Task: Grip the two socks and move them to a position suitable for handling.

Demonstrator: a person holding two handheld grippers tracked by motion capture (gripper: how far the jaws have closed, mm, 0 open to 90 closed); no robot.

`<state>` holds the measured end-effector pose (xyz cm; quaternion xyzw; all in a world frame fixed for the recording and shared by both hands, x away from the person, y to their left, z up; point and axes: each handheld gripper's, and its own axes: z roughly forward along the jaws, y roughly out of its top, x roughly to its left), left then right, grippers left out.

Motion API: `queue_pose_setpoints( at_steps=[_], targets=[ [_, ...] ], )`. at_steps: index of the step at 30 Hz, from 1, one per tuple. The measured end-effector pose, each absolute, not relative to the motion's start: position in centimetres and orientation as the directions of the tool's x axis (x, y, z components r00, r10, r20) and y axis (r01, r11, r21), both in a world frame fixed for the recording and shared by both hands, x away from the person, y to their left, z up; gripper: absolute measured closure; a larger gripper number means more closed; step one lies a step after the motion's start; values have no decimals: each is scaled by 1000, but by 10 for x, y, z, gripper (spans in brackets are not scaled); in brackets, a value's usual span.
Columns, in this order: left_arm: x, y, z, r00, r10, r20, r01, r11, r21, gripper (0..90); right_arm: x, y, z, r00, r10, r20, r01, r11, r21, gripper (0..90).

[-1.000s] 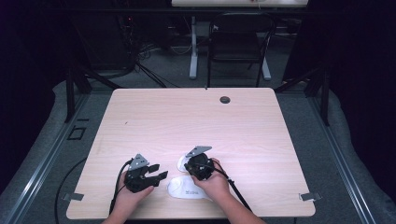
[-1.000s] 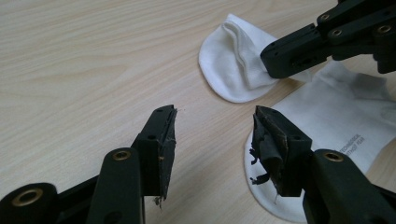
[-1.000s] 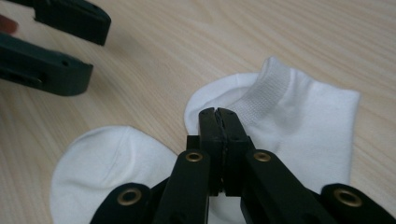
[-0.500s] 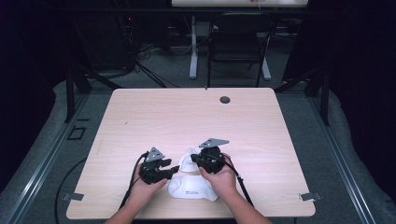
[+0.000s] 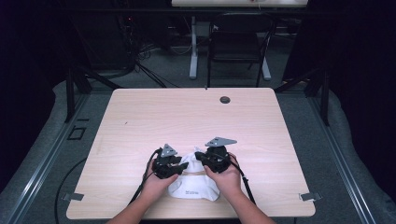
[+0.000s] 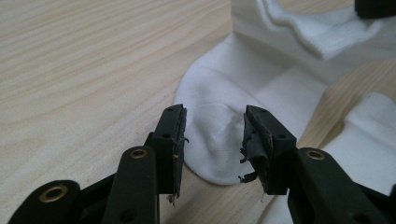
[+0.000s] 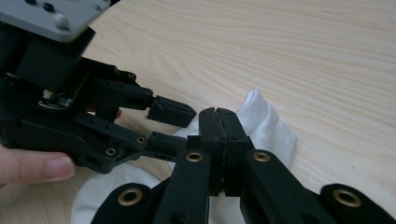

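The white cotton sock, soft and ribbed at the cuff, lies crumpled near the front edge of the pale wooden table, a little left of its middle, with what looks like a second white piece beside it. The right gripper has its jaws pressed together on a fold of the sock's fabric, lifting the cuff end slightly off the wood. The left gripper has just been closing; its jaws are still apart, straddling the rounded toe of the sock, the worn pads not yet pressing on the cloth. To do this step well, I judge the left jaws should sink a touch lower so they catch both layers of the toe rather than skating over the top, then close fully before either hand pulls; pulling early would likely drag the sock out of the right grip or bunch it. The two grippers sit close together, nearly touching in the right gripper view, so they should draw apart sideways. The front edge is near, so stretching is safer toward the far side, where the tabletop is bare up to the small dark round grommet.
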<state>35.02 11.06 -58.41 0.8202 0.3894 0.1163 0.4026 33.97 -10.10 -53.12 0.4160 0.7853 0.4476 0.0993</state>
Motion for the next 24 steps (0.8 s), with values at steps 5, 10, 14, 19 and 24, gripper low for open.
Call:
queue_pose_setpoints(
  at_steps=[5,10,14,19,24],
  targets=[
    [351,111,-586,663,743,-93,530,-378,759,686,339,-106,-532,-628,747,217,559,240,793,900],
    [351,112,-585,673,736,-70,517,-401,756,807,337,-120,-535,-604,767,218,573,227,787,900],
    [351,114,-584,669,740,-72,528,-405,746,834,336,-127,-538,-590,777,219,576,215,789,900],
    [350,117,-582,670,739,-68,532,-414,739,846,333,-139,-542,-570,791,222,581,198,789,900],
    [349,119,-582,667,742,-65,535,-417,735,847,332,-145,-544,-560,797,224,589,194,784,900]
  ],
)
